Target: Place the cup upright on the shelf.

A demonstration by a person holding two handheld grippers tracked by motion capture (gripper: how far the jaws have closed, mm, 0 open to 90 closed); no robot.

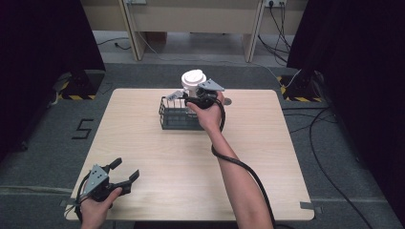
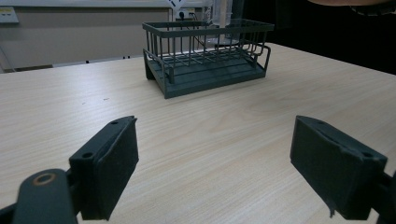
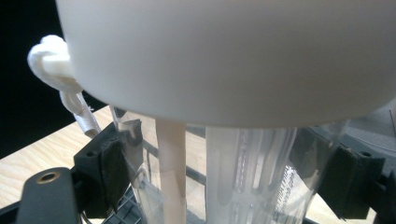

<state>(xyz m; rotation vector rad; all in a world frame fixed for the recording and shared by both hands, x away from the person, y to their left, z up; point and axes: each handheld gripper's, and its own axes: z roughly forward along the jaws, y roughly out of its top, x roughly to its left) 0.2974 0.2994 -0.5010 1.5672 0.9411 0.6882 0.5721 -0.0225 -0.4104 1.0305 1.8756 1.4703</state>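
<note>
A clear bottle with a wide white lid (image 1: 193, 77) is upright at the far right corner of a dark wire basket (image 1: 176, 119) in the middle of the table. My right gripper (image 1: 191, 98) is shut on its clear body (image 3: 252, 177), just under the lid (image 3: 224, 56), with a pad (image 3: 112, 168) pressed on each side. A white cord loop (image 3: 60, 79) hangs off the lid. Basket wires show below the bottle. My left gripper (image 1: 126, 168) rests open and empty at the table's near left corner, with the basket (image 2: 205, 70) ahead of it (image 2: 215, 140).
The light wooden table (image 1: 267, 157) has bare surface all around the basket. The right forearm and its black cable (image 1: 239, 164) cross the table's middle. Dark curtains stand on both sides, and cables lie on the floor at the right.
</note>
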